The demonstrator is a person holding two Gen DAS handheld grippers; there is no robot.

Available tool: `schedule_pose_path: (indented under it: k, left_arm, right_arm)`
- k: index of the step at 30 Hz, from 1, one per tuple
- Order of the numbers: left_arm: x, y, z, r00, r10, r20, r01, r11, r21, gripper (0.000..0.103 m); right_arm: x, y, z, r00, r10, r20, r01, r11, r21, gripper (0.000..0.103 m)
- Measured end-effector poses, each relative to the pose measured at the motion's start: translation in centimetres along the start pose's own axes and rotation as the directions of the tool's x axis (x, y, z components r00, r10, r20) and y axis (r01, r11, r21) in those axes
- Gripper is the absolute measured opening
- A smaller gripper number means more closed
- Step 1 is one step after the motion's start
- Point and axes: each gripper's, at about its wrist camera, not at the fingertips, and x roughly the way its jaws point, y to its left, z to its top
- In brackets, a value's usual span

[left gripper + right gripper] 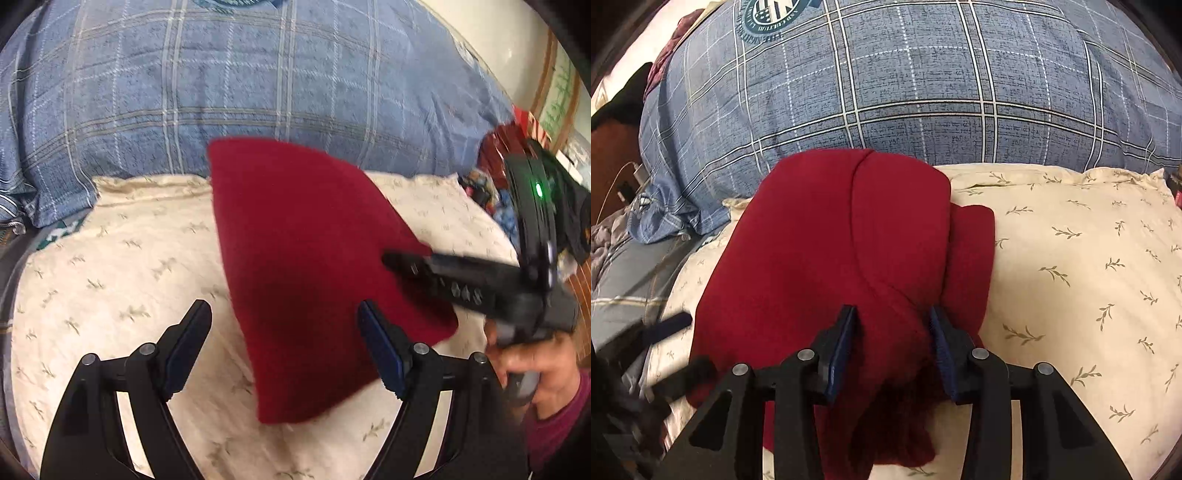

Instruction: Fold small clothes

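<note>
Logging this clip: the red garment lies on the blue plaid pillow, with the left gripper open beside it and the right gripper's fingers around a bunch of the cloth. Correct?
Not quite. The red garment lies on the cream leaf-print pillow; the blue plaid pillow sits behind it, as the right wrist view shows. The left gripper is open, and the right gripper has cloth between its fingers.

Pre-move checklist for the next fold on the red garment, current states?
1. Red garment lies on the cream pillow: ok.
2. Left gripper open, holding nothing: ok.
3. Right gripper fingers straddle a bunched fold of cloth, gap visible, not clamped: not ok.
4. Garment flat: not ok, layers overlap unevenly.
5. Grippers apart from each other: ok.
6. Near hem under the right gripper: cannot tell.
</note>
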Motion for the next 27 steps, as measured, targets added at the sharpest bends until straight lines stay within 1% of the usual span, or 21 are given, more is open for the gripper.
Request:
schedule_pose_path:
  k: [2, 4, 5, 6, 8, 10, 12, 15, 17, 19, 20, 21, 22, 23, 24, 25, 27]
  left_arm:
    - [0.1, 0.6, 1.0, 1.000, 0.005, 0.016, -0.004, 1.000, -0.031, 0.081]
    - [0.4, 0.9, 1.7, 1.000, -0.009, 0.029, 0.010, 0.999, -0.050, 0.081]
    - [0.8, 1.0, 2.0, 1.000, -0.006, 0.029, 0.008, 0.998, -0.060, 0.081]
    - [1.1, 1.1, 2.1, 1.000, -0.003, 0.024, 0.004, 0.998, -0.065, 0.081]
    - [1.9, 1.2, 2.5, 1.000, -0.011, 0.017, 0.012, 0.997, -0.071, 0.081]
    - [2.5, 1.3, 2.5, 0.999, -0.027, 0.017, 0.028, 0.997, -0.077, 0.081]
    - [3.1, 1.5, 2.6, 0.999, -0.044, 0.011, 0.045, 0.995, -0.091, 0.081]
    - [4.4, 2.1, 2.7, 0.997, -0.074, -0.015, 0.072, 0.990, -0.120, 0.082]
    - [5.1, 2.5, 2.6, 0.994, -0.104, -0.024, 0.099, 0.985, -0.138, 0.085]
    - [5.6, 2.8, 2.7, 0.992, -0.121, -0.037, 0.114, 0.983, -0.146, 0.085]
    - [5.9, 3.0, 2.7, 0.990, -0.137, -0.043, 0.129, 0.980, -0.152, 0.086]
    - [5.9, 3.1, 2.8, 0.988, -0.146, -0.046, 0.138, 0.978, -0.154, 0.086]
    - [6.0, 3.2, 2.8, 0.987, -0.156, -0.048, 0.147, 0.978, -0.152, 0.088]
    - [6.1, 3.3, 2.8, 0.986, -0.162, -0.051, 0.153, 0.977, -0.149, 0.092]
    - [6.4, 3.4, 2.9, 0.984, -0.169, -0.057, 0.159, 0.976, -0.147, 0.094]
    - [6.8, 3.5, 2.8, 0.982, -0.177, -0.068, 0.166, 0.975, -0.148, 0.099]
    - [7.6, 3.8, 2.8, 0.974, -0.206, -0.093, 0.188, 0.968, -0.166, 0.103]
  right_arm:
    - [-0.5, -0.1, 0.2, 1.000, 0.022, -0.007, -0.022, 1.000, 0.019, 0.043]
    - [-1.5, -0.5, 0.5, 0.999, 0.046, 0.017, -0.047, 0.998, 0.053, 0.044]
    - [-2.2, -0.8, 0.7, 0.997, 0.058, 0.045, -0.062, 0.995, 0.080, 0.049]
    - [-2.8, -1.0, 0.9, 0.996, 0.062, 0.069, -0.069, 0.992, 0.102, 0.057]
    - [-3.5, -1.3, 1.5, 0.992, 0.058, 0.111, -0.072, 0.989, 0.128, 0.066]
    - [-3.2, -1.6, 2.3, 0.992, 0.045, 0.119, -0.062, 0.987, 0.146, 0.068]
    - [-2.3, -2.3, 2.9, 0.993, 0.050, 0.105, -0.068, 0.983, 0.171, 0.073]
    - [-0.9, -2.7, 3.4, 0.994, 0.080, 0.080, -0.093, 0.980, 0.178, 0.073]
    - [0.2, -1.9, 3.2, 0.994, 0.094, 0.052, -0.100, 0.988, 0.121, 0.070]
    - [0.9, -1.8, 2.9, 0.997, 0.073, 0.037, -0.077, 0.991, 0.113, 0.070]
    - [1.0, -2.1, 2.9, 0.997, 0.063, 0.043, -0.068, 0.989, 0.130, 0.070]
    - [0.9, -2.5, 2.8, 0.996, 0.057, 0.065, -0.066, 0.987, 0.147, 0.074]
    - [0.4, -3.1, 2.8, 0.994, 0.024, 0.103, -0.042, 0.984, 0.172, 0.076]
    - [0.1, -3.6, 2.7, 0.992, -0.016, 0.128, -0.009, 0.981, 0.195, 0.085]
    - [0.1, -4.0, 2.6, 0.990, -0.032, 0.136, 0.003, 0.978, 0.209, 0.091]
    - [0.6, -4.7, 2.5, 0.991, -0.021, 0.129, -0.008, 0.974, 0.224, 0.091]
    - [1.8, -5.7, 2.4, 0.994, 0.058, 0.089, -0.078, 0.967, 0.244, 0.090]
